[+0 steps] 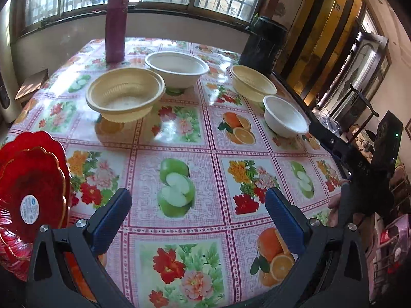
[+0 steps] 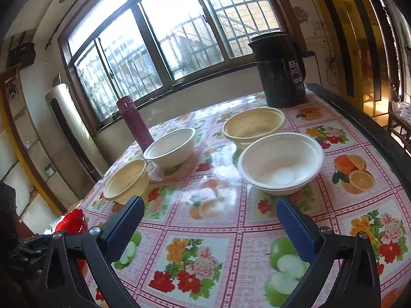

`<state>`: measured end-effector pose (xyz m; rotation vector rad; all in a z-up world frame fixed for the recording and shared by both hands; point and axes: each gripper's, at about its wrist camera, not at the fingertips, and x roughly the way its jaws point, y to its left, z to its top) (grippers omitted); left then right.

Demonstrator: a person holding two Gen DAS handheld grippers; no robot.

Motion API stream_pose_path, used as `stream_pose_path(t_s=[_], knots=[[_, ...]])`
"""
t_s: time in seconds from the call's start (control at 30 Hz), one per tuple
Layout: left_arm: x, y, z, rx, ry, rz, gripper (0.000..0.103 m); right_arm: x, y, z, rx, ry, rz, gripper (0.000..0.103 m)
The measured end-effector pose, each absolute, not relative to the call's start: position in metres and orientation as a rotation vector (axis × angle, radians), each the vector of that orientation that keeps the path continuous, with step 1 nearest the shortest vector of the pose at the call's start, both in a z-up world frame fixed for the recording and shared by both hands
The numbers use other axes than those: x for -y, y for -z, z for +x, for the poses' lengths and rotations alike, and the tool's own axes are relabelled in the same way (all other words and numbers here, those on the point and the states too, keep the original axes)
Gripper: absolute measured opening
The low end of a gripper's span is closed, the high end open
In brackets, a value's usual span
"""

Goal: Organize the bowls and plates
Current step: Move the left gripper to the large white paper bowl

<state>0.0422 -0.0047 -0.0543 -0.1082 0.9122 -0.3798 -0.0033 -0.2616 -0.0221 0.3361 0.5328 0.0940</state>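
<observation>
Both my left tongs and my right tongs gape wide, empty, above the fruit-and-flower oilcloth surface. Two cream ribbed plastic bowls and two white paper bowls sit apart ahead. Scalloped red glass plates stacked at left carry a round white sticker, print unreadable.

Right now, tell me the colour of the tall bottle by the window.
Maroon bottle, clearest in the left wrist view.
</observation>
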Motion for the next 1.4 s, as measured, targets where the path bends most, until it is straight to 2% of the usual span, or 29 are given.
stream_pose_path(t_s=[0.27, 0.63, 0.87, 1.0, 1.13, 1.2, 1.33, 1.4], knots=[[0.037, 0.041, 0.053, -0.895, 0.406, -0.051, 0.103, 0.305, 0.021, 0.006, -0.51, -0.036, 0.395, 0.103], [0.12, 0.009, 0.114, -0.854, 0.462, 0.035, 0.103, 0.404, 0.026, 0.033, -0.495, 0.001, 0.585, 0.103], [0.159, 0.017, 0.165, -0.982, 0.482, -0.03, 0.103, 0.447, 0.041, 0.075, -0.538, -0.161, 0.779, 0.103], [0.172, 0.021, 0.169, -0.944, 0.349, 0.011, 0.103, 0.443, 0.043, 0.08, -0.588, -0.161, 0.795, 0.103], [0.189, 0.026, 0.166, -0.864, 0.236, 0.106, 0.103, 0.44, 0.032, 0.067, -0.542, -0.111, 0.76, 0.103], [0.197, 0.02, 0.157, -0.777, 0.176, 0.176, 0.103, 0.438, 0.017, 0.049, -0.457, -0.025, 0.707, 0.103], [0.211, -0.007, 0.098, -0.386, 0.088, 0.319, 0.103, 0.428, -0.024, -0.007, -0.121, 0.061, 0.563, 0.103], [0.214, -0.009, 0.083, -0.253, 0.0, 0.363, 0.103, 0.431, -0.028, -0.018, -0.053, 0.088, 0.564, 0.103]])
